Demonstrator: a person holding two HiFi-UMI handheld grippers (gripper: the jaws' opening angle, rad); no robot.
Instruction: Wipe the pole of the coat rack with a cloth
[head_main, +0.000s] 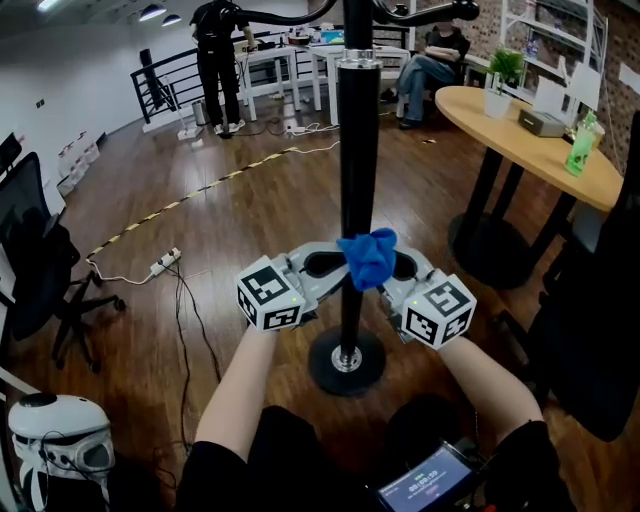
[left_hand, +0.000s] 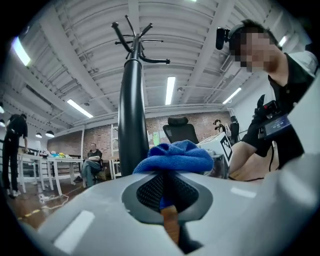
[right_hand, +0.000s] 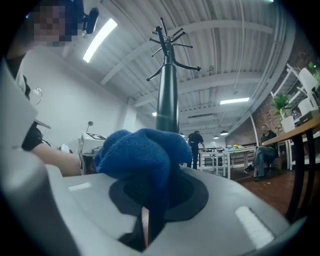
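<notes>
Forearms (head_main: 240, 385) reach down and forward, one to each tool. Left gripper (head_main: 330, 265) and right gripper (head_main: 398, 270) meet from either side at the pole (head_main: 357, 150), low on it and a little above the base (head_main: 346, 362).

Cloth (head_main: 368, 258): blue, bunched, lying against the near face of the pole between the two jaw tips. Cannot tell whether it wraps round the back. Left gripper view: jaws clenched on a fold of it, the bulk mounded over the tips, pole just beside to the left. Right gripper view: jaws likewise clamped on blue fabric, pole rising directly behind the bunch.

Pole is bare black from the cloth up to a silver collar (head_main: 358, 62); below the cloth a short bare length runs to the base.

Room: wood floor (head_main: 250, 200) open ahead and to the left. Power strip (head_main: 165, 263) and its cable lie left of the base, apart from it. Round table (head_main: 520, 140) stands to the right, its foot near the right gripper. Dark chair (head_main: 40, 270) at the left edge, well apart.
</notes>
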